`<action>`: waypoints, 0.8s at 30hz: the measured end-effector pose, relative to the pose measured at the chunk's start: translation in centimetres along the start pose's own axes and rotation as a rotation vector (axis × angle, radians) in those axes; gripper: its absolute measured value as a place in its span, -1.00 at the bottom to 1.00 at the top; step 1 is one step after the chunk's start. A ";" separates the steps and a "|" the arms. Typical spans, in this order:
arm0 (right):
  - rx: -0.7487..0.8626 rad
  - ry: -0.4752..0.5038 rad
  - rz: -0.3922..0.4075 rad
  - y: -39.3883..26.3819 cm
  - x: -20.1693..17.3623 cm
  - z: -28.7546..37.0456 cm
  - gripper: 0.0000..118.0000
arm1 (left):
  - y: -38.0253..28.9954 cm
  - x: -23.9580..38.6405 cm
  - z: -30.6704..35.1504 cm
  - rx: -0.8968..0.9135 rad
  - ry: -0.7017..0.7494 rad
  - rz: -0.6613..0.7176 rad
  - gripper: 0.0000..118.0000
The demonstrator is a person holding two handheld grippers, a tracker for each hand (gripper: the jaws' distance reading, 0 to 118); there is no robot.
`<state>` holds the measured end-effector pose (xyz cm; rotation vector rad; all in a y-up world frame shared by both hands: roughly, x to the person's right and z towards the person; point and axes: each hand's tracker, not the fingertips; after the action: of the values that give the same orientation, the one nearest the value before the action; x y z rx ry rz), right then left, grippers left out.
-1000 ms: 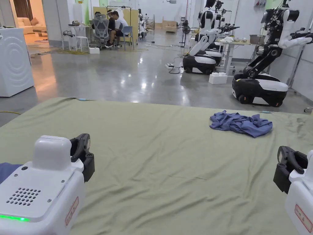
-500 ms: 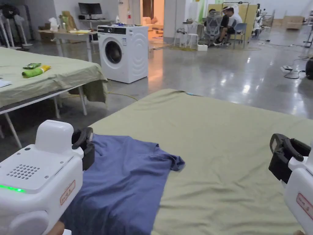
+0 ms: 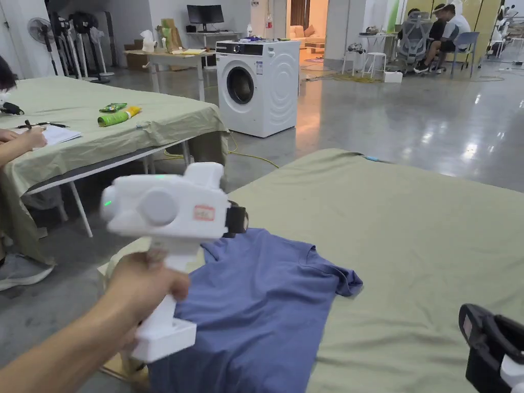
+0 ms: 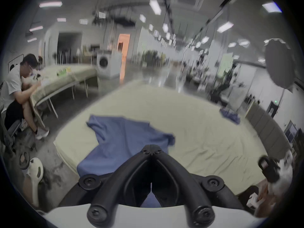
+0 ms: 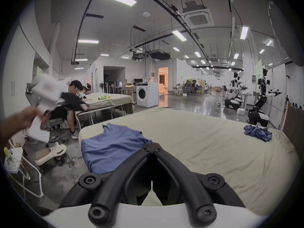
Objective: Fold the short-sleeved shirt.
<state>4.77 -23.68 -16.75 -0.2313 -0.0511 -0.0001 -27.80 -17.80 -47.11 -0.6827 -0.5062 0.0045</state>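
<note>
A blue short-sleeved shirt (image 3: 266, 312) lies mostly flat on the green-covered table (image 3: 409, 230), at its near left corner, one sleeve pointing right. It also appears spread out in the left gripper view (image 4: 121, 137) and the right gripper view (image 5: 111, 144). A hand holds my left gripper (image 3: 237, 220) raised above the shirt's left edge; its jaws (image 4: 151, 146) meet at the tips with nothing between them. My right gripper (image 3: 481, 332) sits low at the right over bare cover, jaws (image 5: 152, 145) together and empty.
A crumpled blue cloth (image 5: 257, 132) lies at the table's far right. To the left, a person writes at a second green table (image 3: 102, 133). A white washing machine (image 3: 258, 87) stands behind it. Robots (image 5: 261, 93) stand along the right wall.
The head camera has swung left, bringing the flat shirt into view. My left gripper has risen and turned sideways above the shirt. The right gripper has sunk lower in the picture.
</note>
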 end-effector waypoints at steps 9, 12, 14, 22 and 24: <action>-0.103 -0.011 -0.044 -2.7 0.8 -0.4 -0.97 | -0.3 -2.0 -17.4 -0.528 0.030 0.082 -0.97; -0.118 -0.020 -0.061 -3.0 1.6 -1.0 -0.97 | -0.1 -2.3 -18.5 -0.551 0.014 0.142 0.43; -0.128 -0.012 -0.095 -3.2 2.1 -1.5 -0.97 | -0.4 -2.1 -19.4 -0.580 -0.022 0.108 0.70; -0.164 -0.039 -0.075 -3.7 2.5 -2.0 -0.97 | -4.7 -1.7 -24.2 -0.659 0.043 0.080 0.51; -0.165 -0.038 -0.075 -3.9 3.1 -1.4 -0.97 | -4.8 -0.5 -23.7 -0.503 0.092 -0.071 -0.29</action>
<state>7.89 -27.82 -17.06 -0.3946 -0.0982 -0.0744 -18.39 -35.93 -60.08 -1.1503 -0.4447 -0.2263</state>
